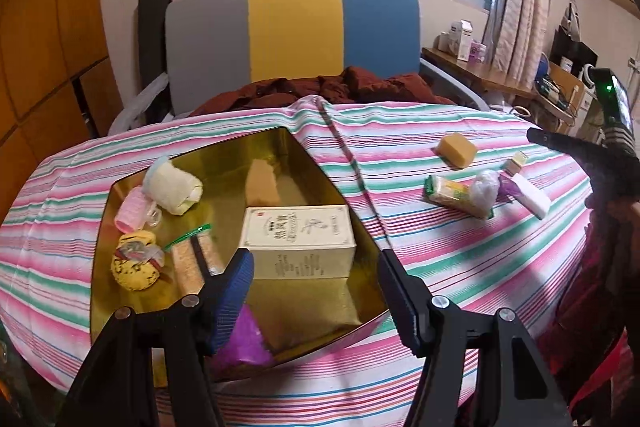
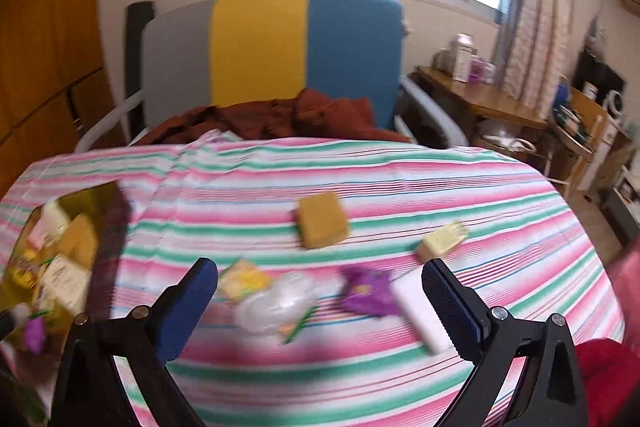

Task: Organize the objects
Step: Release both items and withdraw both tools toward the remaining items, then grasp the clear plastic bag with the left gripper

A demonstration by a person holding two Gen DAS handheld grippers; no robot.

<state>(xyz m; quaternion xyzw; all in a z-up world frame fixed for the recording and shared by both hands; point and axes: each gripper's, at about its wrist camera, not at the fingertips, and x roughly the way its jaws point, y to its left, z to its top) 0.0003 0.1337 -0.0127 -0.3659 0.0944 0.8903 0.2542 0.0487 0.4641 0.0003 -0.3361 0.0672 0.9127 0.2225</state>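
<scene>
A gold tin tray [image 1: 320,311] sits on the striped tablecloth and holds a cream box [image 1: 298,241], a sponge block, rolled cloths, a yellow ball, a grain bag and a purple item [image 1: 244,341]. My left gripper [image 1: 316,263] is open above the tray's near edge, just in front of the box. My right gripper [image 2: 320,277] is open and empty above loose items: a clear plastic bag [image 2: 276,303], a purple wrapper [image 2: 366,291], a white block [image 2: 420,311], a yellow-green packet [image 2: 242,277], a brown sponge [image 2: 322,219] and a small yellow box [image 2: 440,239].
A grey, yellow and blue chair [image 1: 294,31] with a dark red cloth [image 1: 320,89] stands behind the table. A wooden desk [image 2: 480,99] with boxes is at the right. The right wrist view is motion-blurred.
</scene>
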